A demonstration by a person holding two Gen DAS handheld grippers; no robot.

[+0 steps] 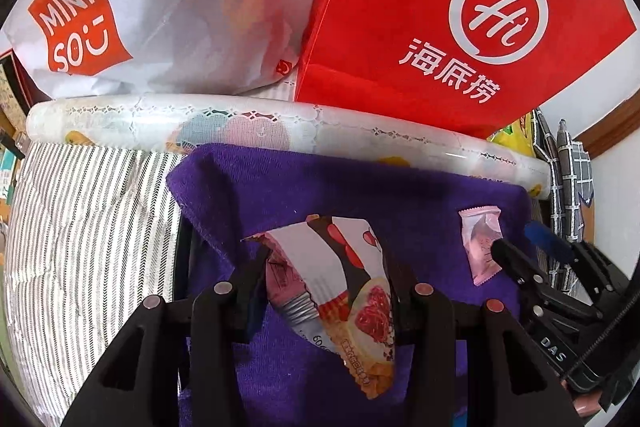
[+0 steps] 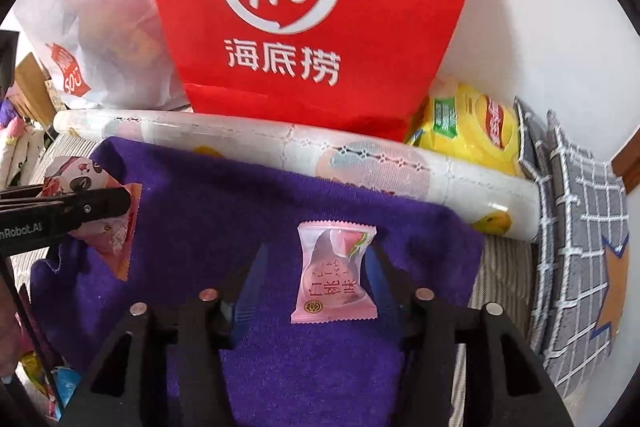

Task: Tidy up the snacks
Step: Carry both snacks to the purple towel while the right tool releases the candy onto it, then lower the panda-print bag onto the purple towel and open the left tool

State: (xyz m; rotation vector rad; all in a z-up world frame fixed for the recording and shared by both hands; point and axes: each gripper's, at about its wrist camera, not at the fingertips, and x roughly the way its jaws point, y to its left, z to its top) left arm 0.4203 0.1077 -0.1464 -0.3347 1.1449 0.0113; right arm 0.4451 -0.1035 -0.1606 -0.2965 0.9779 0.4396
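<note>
A purple towel [image 1: 280,195] lies spread in front of me. My left gripper [image 1: 326,259] is shut on a white and red cake snack packet [image 1: 344,267], which is crumpled between the jaws just above the towel. In the right wrist view that same packet [image 2: 84,175] shows at the far left in the left gripper [image 2: 120,203]. A small pink candy packet [image 2: 334,275] lies flat on the towel [image 2: 208,211]. My right gripper [image 2: 318,249] is open around it, with a gap on the left side. From the left wrist view the candy [image 1: 480,243] sits by the right gripper [image 1: 516,239].
A red bag [image 2: 320,27] with a white logo and a white shopping bag [image 1: 160,7] stand behind a rolled plastic tablecloth [image 1: 280,123]. A yellow packet [image 2: 472,123] and grey chequered cushions [image 2: 580,227] are at the right. Striped cloth [image 1: 88,227] covers the left.
</note>
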